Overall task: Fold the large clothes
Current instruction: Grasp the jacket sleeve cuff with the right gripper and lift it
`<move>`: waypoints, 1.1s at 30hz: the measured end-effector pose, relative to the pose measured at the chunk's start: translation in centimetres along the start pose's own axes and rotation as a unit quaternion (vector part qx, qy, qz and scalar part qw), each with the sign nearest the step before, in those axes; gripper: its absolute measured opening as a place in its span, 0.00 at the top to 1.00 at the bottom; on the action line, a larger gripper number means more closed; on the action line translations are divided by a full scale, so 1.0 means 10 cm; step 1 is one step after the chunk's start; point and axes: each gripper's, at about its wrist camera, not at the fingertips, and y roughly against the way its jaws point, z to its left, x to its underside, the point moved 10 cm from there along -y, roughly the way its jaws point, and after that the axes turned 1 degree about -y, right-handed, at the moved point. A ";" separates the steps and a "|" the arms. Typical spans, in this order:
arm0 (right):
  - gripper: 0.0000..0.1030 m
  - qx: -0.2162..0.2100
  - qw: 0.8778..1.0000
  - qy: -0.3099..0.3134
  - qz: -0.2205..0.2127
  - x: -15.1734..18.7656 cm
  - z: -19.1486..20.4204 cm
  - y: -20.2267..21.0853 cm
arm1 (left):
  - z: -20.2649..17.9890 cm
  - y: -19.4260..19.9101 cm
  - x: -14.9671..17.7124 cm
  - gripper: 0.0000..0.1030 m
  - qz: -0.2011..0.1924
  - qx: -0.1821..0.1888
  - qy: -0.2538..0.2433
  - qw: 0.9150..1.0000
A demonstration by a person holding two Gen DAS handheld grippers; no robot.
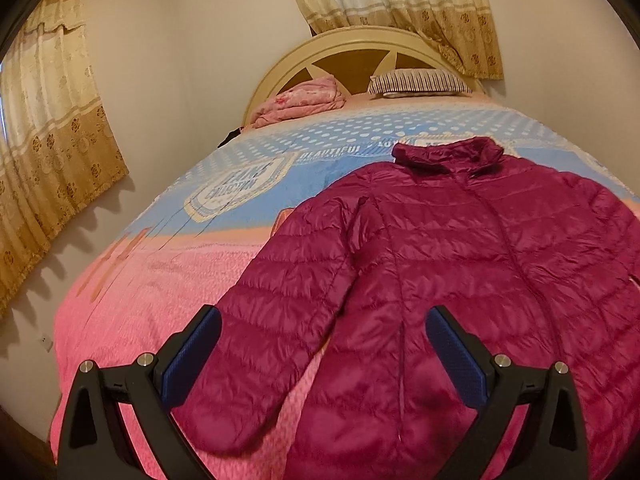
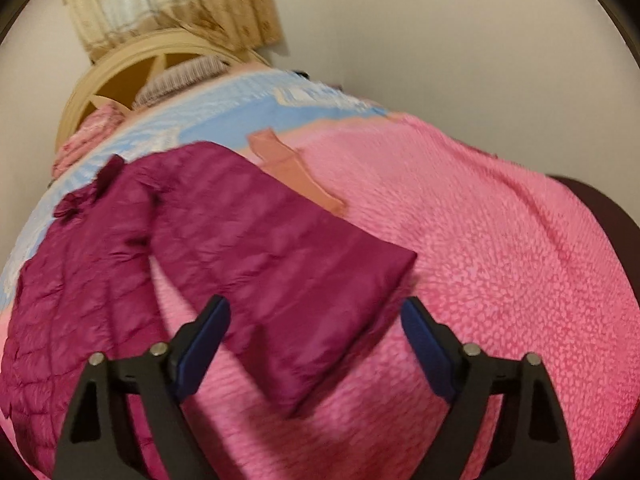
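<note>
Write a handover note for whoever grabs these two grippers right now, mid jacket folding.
Left gripper: open, empty, above the jacket's left sleeve and hem.
Right gripper: open, empty, above the right sleeve near its cuff.
The jacket lies flat on the bed cover, collar toward the headboard, both sleeves spread out.
Done: jacket spread out. No fold visible.
Left: fold both sleeves in, then the body.

white walls [image 1: 192,60] | beige curtains [image 1: 52,128] | cream headboard [image 1: 360,46] | possibly dark floor [image 2: 592,200]
</note>
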 end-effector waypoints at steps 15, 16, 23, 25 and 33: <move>0.87 -0.013 0.998 0.069 0.006 -0.27 0.19 -0.21 | 0.23 -0.65 -0.11 0.01 0.037 -0.028 -0.011 0.999; 0.87 -0.011 0.997 0.080 -0.003 -0.35 0.24 -0.17 | 0.27 -0.66 -0.14 0.01 0.035 -0.030 -0.009 0.999; 0.87 -0.019 0.988 0.145 -0.044 -0.70 0.86 -0.08 | 0.56 -0.85 -0.28 0.01 0.038 -0.050 0.015 0.998; 0.87 -0.025 0.986 0.158 -0.048 -0.76 1.06 -0.10 | 0.63 -0.90 -0.27 0.01 0.044 -0.056 0.020 0.997; 0.88 -0.059 0.968 0.233 -0.066 -0.74 2.06 -0.18 | 0.87 -1.15 -0.23 0.01 0.060 -0.071 0.036 0.995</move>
